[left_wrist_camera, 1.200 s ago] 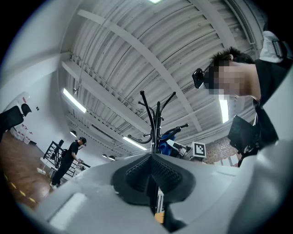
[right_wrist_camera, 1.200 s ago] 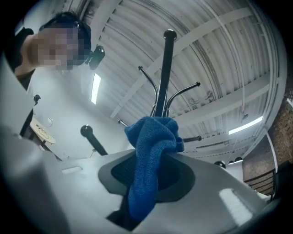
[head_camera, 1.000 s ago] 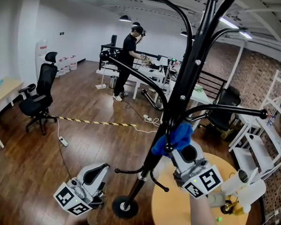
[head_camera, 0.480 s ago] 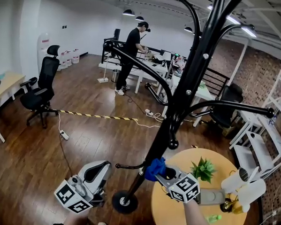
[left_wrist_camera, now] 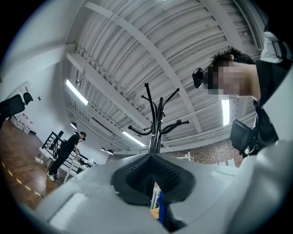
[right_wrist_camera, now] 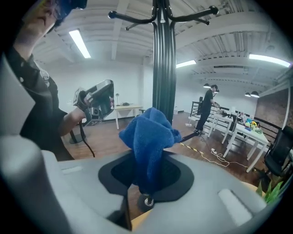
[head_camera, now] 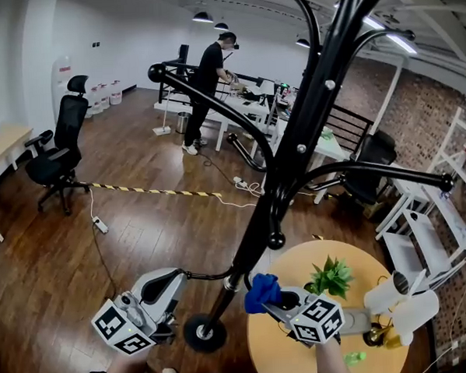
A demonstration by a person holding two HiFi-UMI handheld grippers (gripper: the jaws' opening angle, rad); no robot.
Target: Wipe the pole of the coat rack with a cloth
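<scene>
The black coat rack pole (head_camera: 294,159) rises from its round base (head_camera: 203,333) beside the table, with curved hooks branching off. My right gripper (head_camera: 276,298) is shut on a blue cloth (head_camera: 261,291), which sits right beside the low part of the pole; contact is unclear. In the right gripper view the cloth (right_wrist_camera: 149,132) bunches up out of the jaws in front of the pole (right_wrist_camera: 164,68). My left gripper (head_camera: 174,278) hangs low to the left of the base, shut on nothing. In its own view the coat rack (left_wrist_camera: 155,123) stands above the closed pads.
A round yellow table (head_camera: 273,359) stands right of the base, carrying a small green plant (head_camera: 330,276) and white items (head_camera: 403,309). A person (head_camera: 206,86) works at desks far back. An office chair (head_camera: 56,156) and a striped floor tape (head_camera: 151,191) are to the left.
My right gripper slid the blue cloth down the pole from mid-height to the low part near the table. The left gripper has hardly moved.
</scene>
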